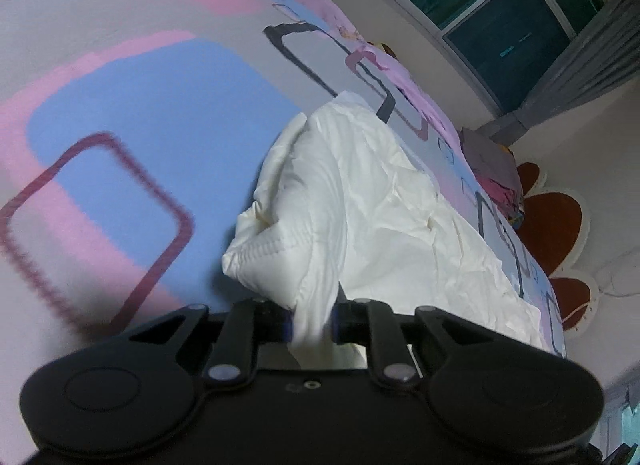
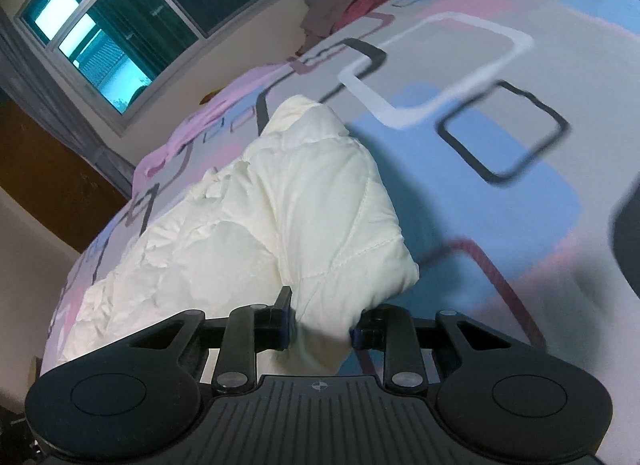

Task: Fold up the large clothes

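A cream-white quilted garment (image 1: 360,217) lies crumpled on a bed with a pink, blue and grey patterned sheet (image 1: 140,113). In the left wrist view my left gripper (image 1: 313,325) is shut on a pinched fold of the garment's near edge, and the cloth rises from the jaws in a taut ridge. The right wrist view shows the same garment (image 2: 280,217) on the sheet (image 2: 480,165), with my right gripper (image 2: 320,327) shut on a thicker bunch of its near edge. Both held corners are lifted off the bed. The cloth inside the jaws is hidden.
A heap of grey and pink clothes (image 1: 494,169) sits at the far end of the bed, also seen as the clothes heap (image 2: 352,1). A window (image 1: 500,17) and grey curtain stand behind the bed. A red flower-shaped headboard (image 1: 552,225) lies beyond the bed's edge.
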A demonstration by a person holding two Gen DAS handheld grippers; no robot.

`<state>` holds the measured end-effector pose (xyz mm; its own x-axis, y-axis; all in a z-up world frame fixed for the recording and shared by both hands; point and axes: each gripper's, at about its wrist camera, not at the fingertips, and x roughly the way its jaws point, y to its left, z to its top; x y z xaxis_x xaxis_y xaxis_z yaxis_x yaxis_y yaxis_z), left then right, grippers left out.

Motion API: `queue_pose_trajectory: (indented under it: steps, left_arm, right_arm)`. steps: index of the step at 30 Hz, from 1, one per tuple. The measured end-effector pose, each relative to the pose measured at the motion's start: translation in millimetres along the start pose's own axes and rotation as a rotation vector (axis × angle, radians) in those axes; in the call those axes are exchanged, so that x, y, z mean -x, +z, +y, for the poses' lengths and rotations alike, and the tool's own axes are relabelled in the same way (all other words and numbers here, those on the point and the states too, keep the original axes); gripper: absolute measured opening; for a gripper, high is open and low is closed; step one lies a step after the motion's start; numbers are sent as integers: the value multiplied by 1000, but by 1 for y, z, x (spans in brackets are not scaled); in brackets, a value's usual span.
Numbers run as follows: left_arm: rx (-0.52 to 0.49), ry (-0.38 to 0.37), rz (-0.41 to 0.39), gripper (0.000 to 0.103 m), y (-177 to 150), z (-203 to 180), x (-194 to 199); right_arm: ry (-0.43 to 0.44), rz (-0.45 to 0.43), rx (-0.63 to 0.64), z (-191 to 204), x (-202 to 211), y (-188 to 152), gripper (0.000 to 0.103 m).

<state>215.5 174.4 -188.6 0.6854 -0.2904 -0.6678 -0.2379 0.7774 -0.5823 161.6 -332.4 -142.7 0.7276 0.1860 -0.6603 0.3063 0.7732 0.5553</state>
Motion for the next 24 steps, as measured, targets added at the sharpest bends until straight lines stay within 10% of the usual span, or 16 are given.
queue_pose_trajectory:
  steps: [11,18,24]
  left_arm:
    - [-36,25,4,20,-27,10,18]
    - [-162,159,-82,64,-29,3,35]
    - [-222,239,-223,63,-20,1,69]
  right_arm:
    - [-21,9,14,-15,29,-31,31]
    - [-81,-43,47,-20,51,-31,53]
    - [-162,-167,107,-17,83,-24,54]
